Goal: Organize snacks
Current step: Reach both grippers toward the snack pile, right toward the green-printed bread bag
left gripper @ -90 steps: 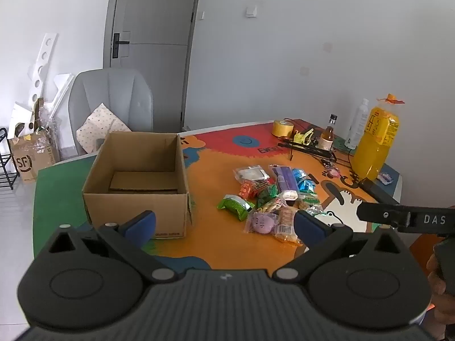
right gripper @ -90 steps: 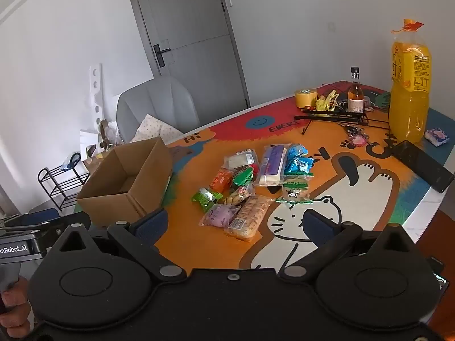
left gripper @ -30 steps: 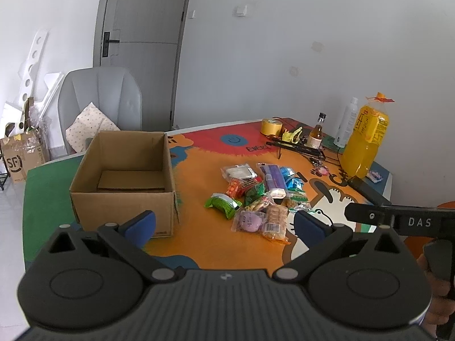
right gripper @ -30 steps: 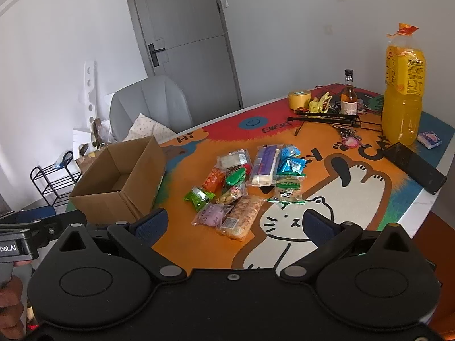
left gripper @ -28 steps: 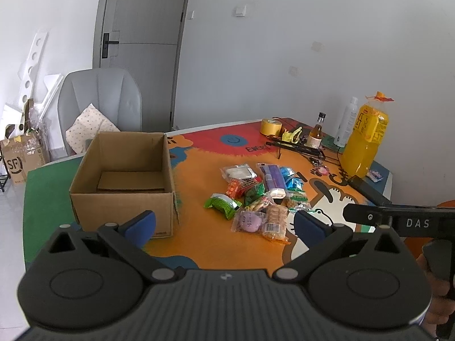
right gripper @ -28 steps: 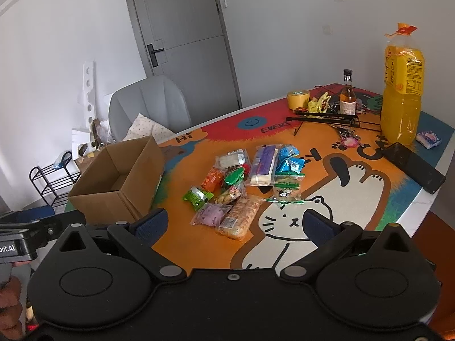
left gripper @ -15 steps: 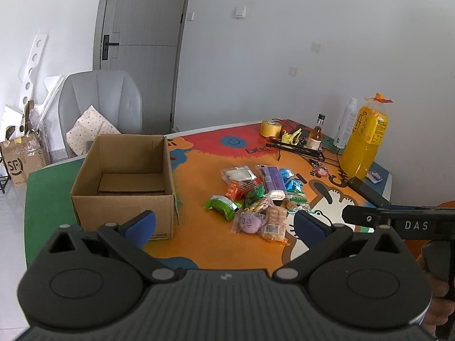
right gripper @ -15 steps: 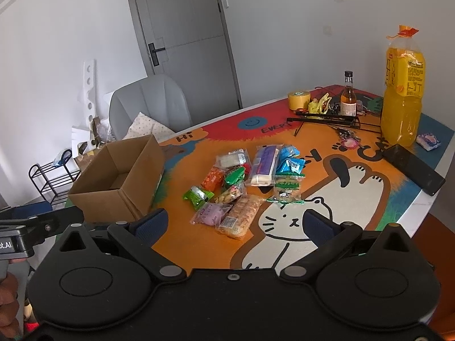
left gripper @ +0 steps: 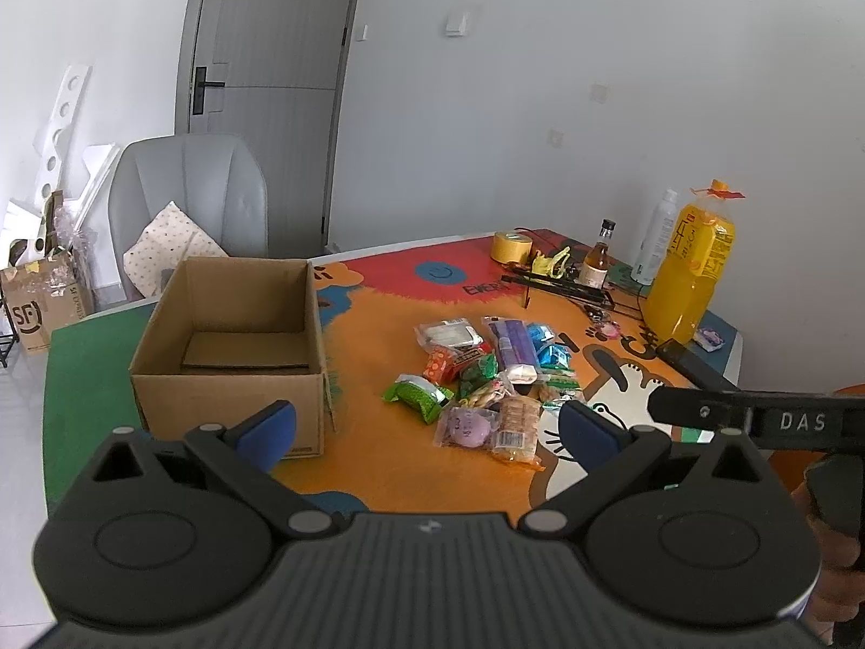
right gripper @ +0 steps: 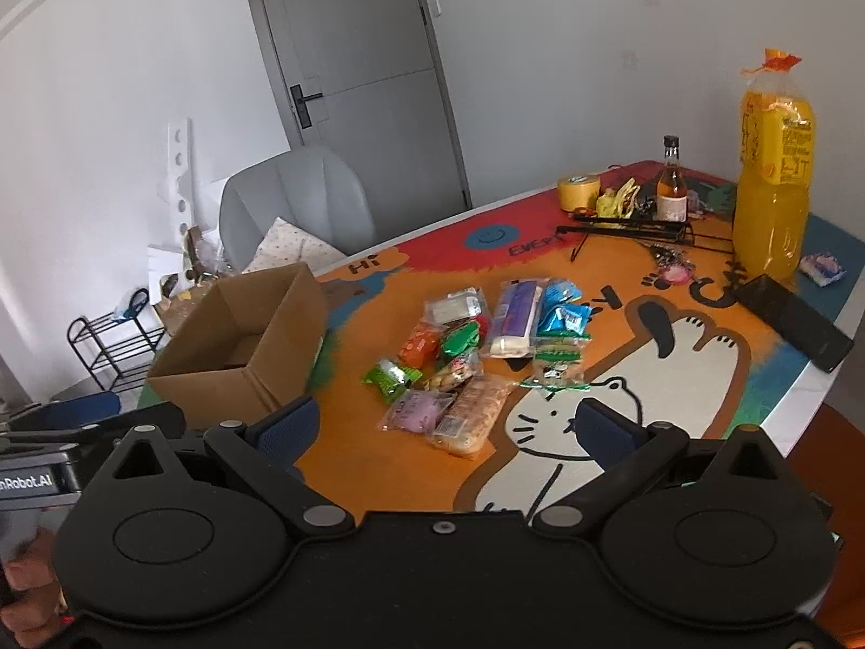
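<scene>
An open, empty cardboard box [left gripper: 238, 346] stands on the left of the table; it also shows in the right wrist view [right gripper: 243, 346]. Several snack packets lie in a heap [left gripper: 486, 378] to its right, among them a green packet [left gripper: 416, 392], a purple packet [left gripper: 467, 427] and a long purple bar [left gripper: 511, 346]. The heap shows in the right wrist view [right gripper: 476, 346] too. My left gripper [left gripper: 427, 427] is open and empty, held above the table's near edge. My right gripper [right gripper: 446, 424] is open and empty, near the heap's front.
A large orange juice bottle [right gripper: 773, 184], a small brown bottle [right gripper: 670, 189], a yellow tape roll [right gripper: 578, 192], a black wire stand [right gripper: 632, 227] and a black phone [right gripper: 792, 322] sit at the back and right. A grey chair [left gripper: 194, 200] stands behind the box.
Both grippers have drifted slightly, pulling back a little from the table over three seconds. Box and snacks have not moved. Both grippers stay open.
</scene>
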`<state>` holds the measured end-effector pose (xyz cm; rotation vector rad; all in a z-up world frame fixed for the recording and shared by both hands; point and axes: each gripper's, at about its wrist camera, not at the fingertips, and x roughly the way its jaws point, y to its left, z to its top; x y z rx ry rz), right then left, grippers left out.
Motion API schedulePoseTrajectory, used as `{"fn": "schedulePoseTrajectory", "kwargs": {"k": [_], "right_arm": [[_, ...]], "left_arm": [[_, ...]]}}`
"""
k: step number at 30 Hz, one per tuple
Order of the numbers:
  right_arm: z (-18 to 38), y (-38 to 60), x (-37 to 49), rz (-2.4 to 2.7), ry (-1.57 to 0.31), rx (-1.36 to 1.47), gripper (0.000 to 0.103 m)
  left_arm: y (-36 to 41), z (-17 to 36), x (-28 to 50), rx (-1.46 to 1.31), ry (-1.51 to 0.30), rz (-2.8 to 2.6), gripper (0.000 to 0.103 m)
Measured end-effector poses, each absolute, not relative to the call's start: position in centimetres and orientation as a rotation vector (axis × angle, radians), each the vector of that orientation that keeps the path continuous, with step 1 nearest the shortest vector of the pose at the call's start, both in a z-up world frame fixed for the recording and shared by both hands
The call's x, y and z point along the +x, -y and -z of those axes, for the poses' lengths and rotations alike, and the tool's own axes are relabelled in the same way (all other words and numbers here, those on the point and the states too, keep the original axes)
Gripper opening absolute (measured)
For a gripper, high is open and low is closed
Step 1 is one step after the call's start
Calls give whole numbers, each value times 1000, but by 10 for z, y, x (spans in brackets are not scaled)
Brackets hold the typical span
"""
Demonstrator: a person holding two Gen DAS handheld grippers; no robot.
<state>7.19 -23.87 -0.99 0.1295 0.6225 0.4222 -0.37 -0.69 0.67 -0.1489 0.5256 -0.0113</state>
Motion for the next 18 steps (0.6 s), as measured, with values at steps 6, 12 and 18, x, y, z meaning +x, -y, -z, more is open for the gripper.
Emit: {"fn": "schedulePoseTrajectory", "kwargs": {"k": [6, 12, 18], "right_arm": [[20, 242, 78, -432, -625, 112, 103], [43, 255, 98, -423, -667, 133, 103], [60, 269, 119, -423, -696, 162, 103]], "left_arm": [[12, -1, 14, -153, -547, 14, 103], [18, 15, 40, -177, -585, -13, 103], [27, 26, 59, -188, -599, -34, 102]]}}
